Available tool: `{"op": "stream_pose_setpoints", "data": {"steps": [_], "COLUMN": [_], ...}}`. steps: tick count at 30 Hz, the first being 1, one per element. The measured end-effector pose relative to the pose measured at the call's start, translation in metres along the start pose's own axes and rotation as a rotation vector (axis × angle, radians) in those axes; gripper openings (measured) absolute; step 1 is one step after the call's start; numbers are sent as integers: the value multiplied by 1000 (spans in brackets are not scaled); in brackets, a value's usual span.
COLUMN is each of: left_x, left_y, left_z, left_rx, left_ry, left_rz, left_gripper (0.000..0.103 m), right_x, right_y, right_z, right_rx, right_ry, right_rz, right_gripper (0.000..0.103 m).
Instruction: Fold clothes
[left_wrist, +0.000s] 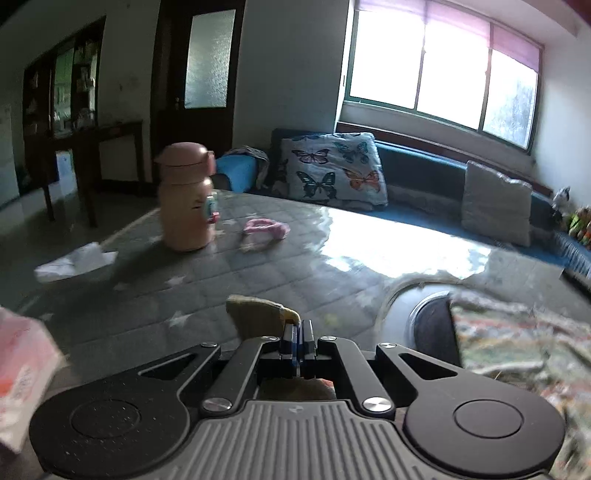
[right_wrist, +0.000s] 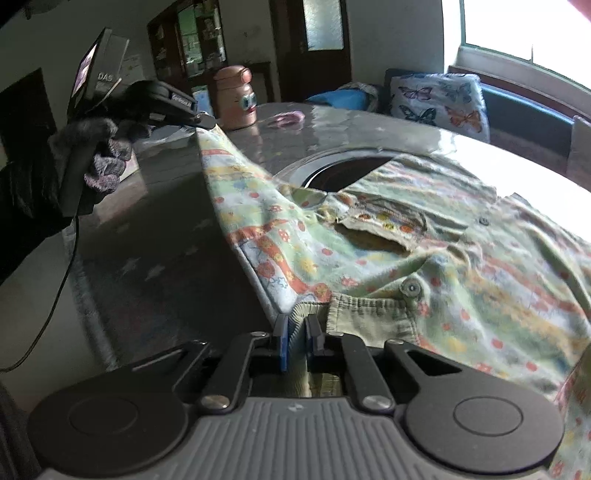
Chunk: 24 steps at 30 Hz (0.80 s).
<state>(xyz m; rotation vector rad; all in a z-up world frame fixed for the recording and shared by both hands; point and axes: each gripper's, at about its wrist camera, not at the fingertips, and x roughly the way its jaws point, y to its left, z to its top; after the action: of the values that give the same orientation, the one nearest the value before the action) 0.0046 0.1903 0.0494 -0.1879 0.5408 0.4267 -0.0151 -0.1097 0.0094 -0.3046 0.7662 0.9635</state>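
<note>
A green patterned child's shirt (right_wrist: 424, 236) with red and yellow prints lies spread on the dark glossy table (right_wrist: 155, 240). My right gripper (right_wrist: 297, 328) is shut on its near ribbed hem. My left gripper (left_wrist: 298, 332) is shut on a far corner of the shirt (left_wrist: 258, 314); it also shows in the right wrist view (right_wrist: 201, 120), holding that corner lifted above the table. More of the shirt (left_wrist: 517, 347) lies at the right of the left wrist view.
A pink bottle (left_wrist: 184, 199) stands at the table's far side, with a pink cloth item (left_wrist: 264, 229) and white tissue (left_wrist: 77, 262) near it. A round inset (right_wrist: 347, 166) sits in the table's middle. A sofa with a butterfly cushion (left_wrist: 332, 170) lies beyond.
</note>
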Motion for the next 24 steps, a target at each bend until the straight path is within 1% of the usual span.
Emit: {"op": "stream_pose_setpoints", "data": {"steps": [5,6,9,12,14,16,18,20,24], "left_x": [-16,-17,-17,-16,-15,-13,-12,-11,-10], "left_y": [22,27,39,46,49,52,55,58,64], "left_z": [-19,-22,-29,-34,-38,-42,-43,-45,-45], "left_rx": [-31,-39,-56,-64,-65,-69,-73,-70,-67], "left_ry": [12,20,38,56,70,81,88,93,109], "left_rz": [33,43,60,67,73,78,83,95,103], "left_gripper": [1,1,1,1,2,2,2,6,7], "right_x": [-6,-7,-18,-32,-38,-37,-31,-25,-21], "right_y": [12,14,17,10,3,-5,-14,-20,-21], "right_z": [-7,-7,-4,1,2,1,-4,-12,-22], "right_rx": [-27,-29,-19,21,42,60,87,101,98], "right_ry": [21,21,5,-26,-41,-44,-27,1,40], "right_rz": [45,56,88,116,99,62,27,5,-4], "right_gripper": [18,22,22,22,23,23,23,23,23]}}
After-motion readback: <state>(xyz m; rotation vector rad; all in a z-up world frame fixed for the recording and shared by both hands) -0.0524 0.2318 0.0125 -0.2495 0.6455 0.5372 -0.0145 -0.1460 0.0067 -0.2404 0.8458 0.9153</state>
